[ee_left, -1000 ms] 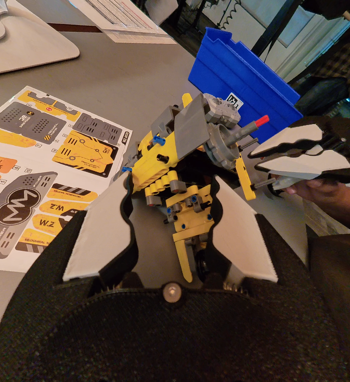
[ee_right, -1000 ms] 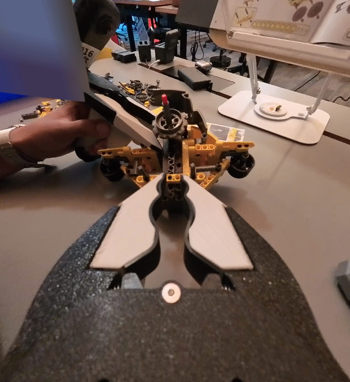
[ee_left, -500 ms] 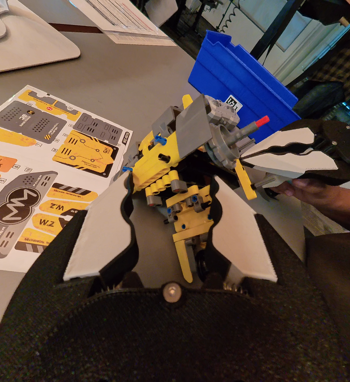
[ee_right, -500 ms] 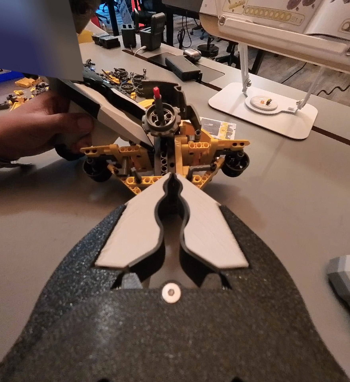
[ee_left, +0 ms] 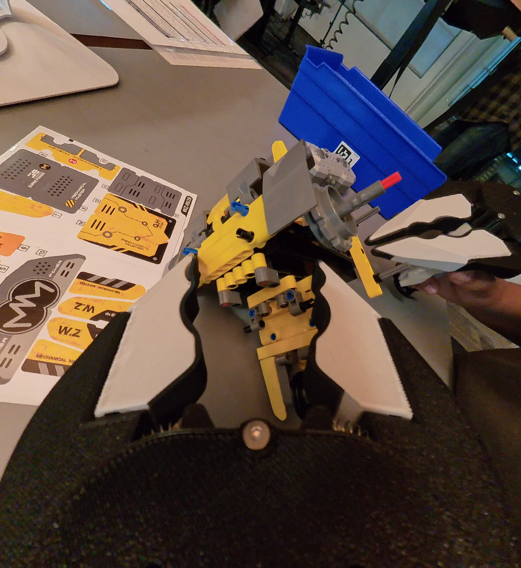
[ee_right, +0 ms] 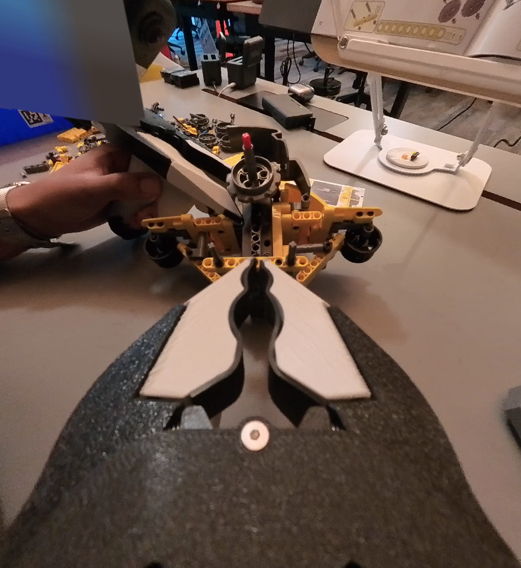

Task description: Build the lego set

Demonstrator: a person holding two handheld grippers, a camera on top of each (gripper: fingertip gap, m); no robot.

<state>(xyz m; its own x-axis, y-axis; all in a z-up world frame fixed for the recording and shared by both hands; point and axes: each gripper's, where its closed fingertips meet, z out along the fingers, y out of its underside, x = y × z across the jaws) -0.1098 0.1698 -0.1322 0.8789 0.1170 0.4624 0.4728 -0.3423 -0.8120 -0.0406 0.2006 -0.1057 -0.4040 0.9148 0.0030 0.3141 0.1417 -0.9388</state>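
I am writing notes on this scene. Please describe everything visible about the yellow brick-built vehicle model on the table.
The yellow vehicle model is built of plastic-looking pinned beams, yellow with grey panels and blue pins. It stands on small black wheels on the grey table. A grey gear wheel sits on top, with a red-tipped axle through it. The left gripper is closed around its side; the right gripper, shut, is at its front edge.
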